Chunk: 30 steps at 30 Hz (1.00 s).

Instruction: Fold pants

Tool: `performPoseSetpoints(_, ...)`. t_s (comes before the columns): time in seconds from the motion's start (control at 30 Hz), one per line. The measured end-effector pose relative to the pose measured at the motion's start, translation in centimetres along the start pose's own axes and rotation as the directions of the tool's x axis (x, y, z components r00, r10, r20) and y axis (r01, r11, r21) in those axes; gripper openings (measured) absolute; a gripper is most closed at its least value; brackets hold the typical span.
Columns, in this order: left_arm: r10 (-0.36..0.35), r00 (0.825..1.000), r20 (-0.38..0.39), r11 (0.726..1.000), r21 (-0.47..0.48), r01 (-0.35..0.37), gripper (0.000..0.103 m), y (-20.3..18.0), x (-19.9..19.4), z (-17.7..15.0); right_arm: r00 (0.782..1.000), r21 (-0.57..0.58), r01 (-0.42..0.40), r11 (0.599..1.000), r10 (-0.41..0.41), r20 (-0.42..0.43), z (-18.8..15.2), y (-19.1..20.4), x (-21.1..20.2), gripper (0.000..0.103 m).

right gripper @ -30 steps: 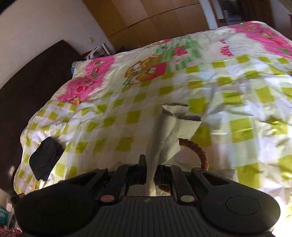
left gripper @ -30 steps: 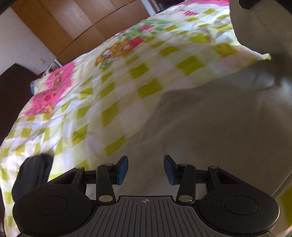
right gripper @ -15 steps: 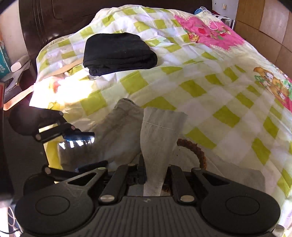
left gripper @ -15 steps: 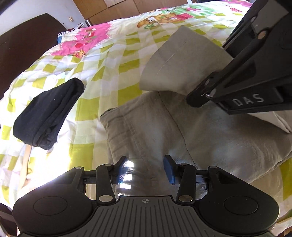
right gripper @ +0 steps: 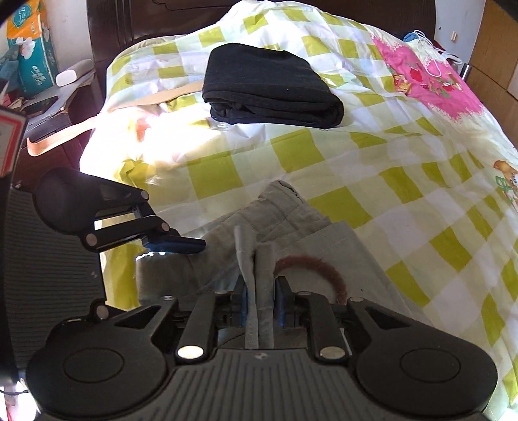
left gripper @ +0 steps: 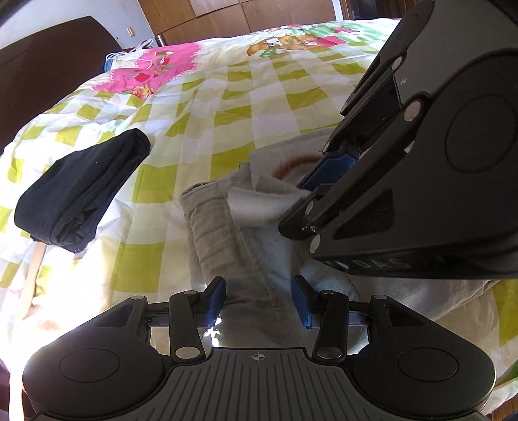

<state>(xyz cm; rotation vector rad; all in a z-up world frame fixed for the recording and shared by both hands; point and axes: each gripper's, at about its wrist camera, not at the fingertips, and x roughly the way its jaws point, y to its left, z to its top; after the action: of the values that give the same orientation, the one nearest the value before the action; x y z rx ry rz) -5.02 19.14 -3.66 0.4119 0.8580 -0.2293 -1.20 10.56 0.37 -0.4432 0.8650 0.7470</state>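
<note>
The grey-beige pants (left gripper: 226, 233) lie folded on the checked bedspread, waistband end toward the headboard; they also show in the right wrist view (right gripper: 291, 213). My right gripper (right gripper: 260, 299) is shut on a pinched fold of the pants' cloth, held low over the pile; it also shows in the left wrist view (left gripper: 310, 184). A brown cord loop (right gripper: 323, 268) lies beside it. My left gripper (left gripper: 259, 301) is open, its fingers either side of the pants' edge; it also shows at the left of the right wrist view (right gripper: 174, 243).
A folded black garment (right gripper: 268, 84) lies on the yellow-green checked bedspread (right gripper: 404, 162) toward the dark headboard; it also shows in the left wrist view (left gripper: 81, 191). A bedside table with a tissue pack (right gripper: 29, 51) stands at the bed's left. Wooden wardrobe doors (left gripper: 242, 16) stand beyond the bed.
My right gripper has carried the held cloth down onto the lower layer of the pants, nearer the left gripper. My left gripper has stayed open over the pants' edge.
</note>
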Motion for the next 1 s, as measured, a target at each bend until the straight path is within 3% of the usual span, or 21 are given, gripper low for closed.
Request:
performPoseSetpoints(0.07,-0.004,1.000,0.000,1.000,-0.009,0.004,0.045,0.3,-0.4,-0.2,1.000,-0.028,-0.017,0.999,0.017,0.012,0.1,0.5,-0.3,0.040)
performPoseSetpoints(0.2,-0.001,1.000,0.003,1.000,-0.019,0.001,0.045,0.7,-1.6,-0.4,0.996,-0.016,-0.077,0.997,0.078,0.036,0.2,0.3,-1.3,0.041)
performPoseSetpoints(0.4,0.015,1.000,0.009,0.999,-0.051,-0.015,0.045,1.9,-3.5,-0.5,1.000,0.076,-0.001,0.997,0.000,0.014,0.1,-2.3,-1.4,0.041)
performPoseSetpoints(0.6,-0.003,0.997,0.077,0.999,-0.044,0.007,0.045,1.7,-4.4,0.7,0.998,-0.086,-0.001,0.996,-0.005,-0.068,-0.4,-1.2,1.6,0.040)
performPoseSetpoints(0.8,-0.029,0.997,0.074,1.000,0.008,0.029,0.045,1.0,-4.2,0.9,0.993,-0.121,-0.081,0.989,0.070,-0.091,-0.7,-1.4,0.6,0.038)
performPoseSetpoints(0.9,-0.030,0.997,0.070,0.999,0.024,0.029,0.045,0.7,-4.2,0.9,0.991,-0.165,-0.071,0.984,0.051,-0.123,-1.4,-1.1,1.3,0.038)
performPoseSetpoints(1.0,-0.031,0.997,0.065,0.999,0.025,0.029,0.045,0.5,-4.1,1.0,0.990,-0.133,-0.063,0.989,0.045,-0.134,-1.5,-1.3,2.0,0.034)
